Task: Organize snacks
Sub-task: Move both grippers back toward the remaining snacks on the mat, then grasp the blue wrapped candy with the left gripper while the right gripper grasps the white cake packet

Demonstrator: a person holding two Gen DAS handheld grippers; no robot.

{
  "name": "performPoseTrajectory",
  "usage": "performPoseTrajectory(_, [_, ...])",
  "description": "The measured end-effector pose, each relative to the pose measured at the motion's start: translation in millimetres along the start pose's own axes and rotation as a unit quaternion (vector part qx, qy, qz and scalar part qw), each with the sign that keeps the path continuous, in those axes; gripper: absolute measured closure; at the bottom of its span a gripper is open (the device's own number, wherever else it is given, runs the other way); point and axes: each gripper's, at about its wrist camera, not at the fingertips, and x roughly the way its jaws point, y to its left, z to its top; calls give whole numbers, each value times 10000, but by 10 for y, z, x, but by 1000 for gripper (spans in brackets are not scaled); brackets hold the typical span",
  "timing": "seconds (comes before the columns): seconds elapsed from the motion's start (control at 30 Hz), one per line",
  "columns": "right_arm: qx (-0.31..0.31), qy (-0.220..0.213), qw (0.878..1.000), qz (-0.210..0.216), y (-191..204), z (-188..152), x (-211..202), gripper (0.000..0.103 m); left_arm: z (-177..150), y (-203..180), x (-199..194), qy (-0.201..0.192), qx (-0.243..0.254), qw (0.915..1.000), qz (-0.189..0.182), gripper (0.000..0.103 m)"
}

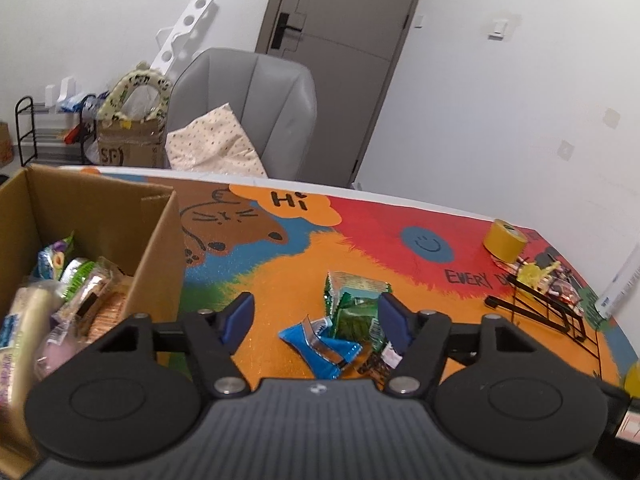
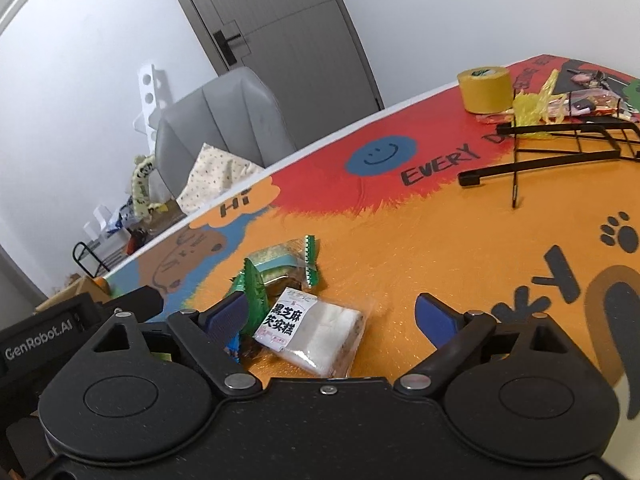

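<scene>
A small heap of snacks lies on the colourful table mat (image 1: pixel 280 264). In the left wrist view, my left gripper (image 1: pixel 318 318) is open around a blue packet (image 1: pixel 316 344) and green packets (image 1: pixel 352 300); its right pad is close beside the green ones. A cardboard box (image 1: pixel 160 248) holding several wrapped snacks (image 1: pixel 80 292) stands at the left. In the right wrist view, my right gripper (image 2: pixel 330 312) is open, with a white packet with black print (image 2: pixel 316 332) between its fingers, untouched. A green wrapper (image 2: pixel 254 292) lies by its left finger and a green-edged packet (image 2: pixel 288 260) just beyond.
A yellow tape roll (image 2: pixel 485 90) and a black wire rack (image 2: pixel 560 148) with more packets stand at the far right of the table. The left gripper's body (image 2: pixel 40 344) is close on the left in the right wrist view. A grey chair (image 1: pixel 248 104) stands behind the table's far edge.
</scene>
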Motion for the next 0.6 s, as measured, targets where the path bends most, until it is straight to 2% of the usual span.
performPoseTrajectory(0.37, [-429,155,9983,-363,167,-38,313,16,-4,62,357,224,-359,9990,122,43])
performPoseTrajectory(0.6, [-555,336,9972,-376,200,-95,370,34,-22,105,402,275,-368,9988,167,43])
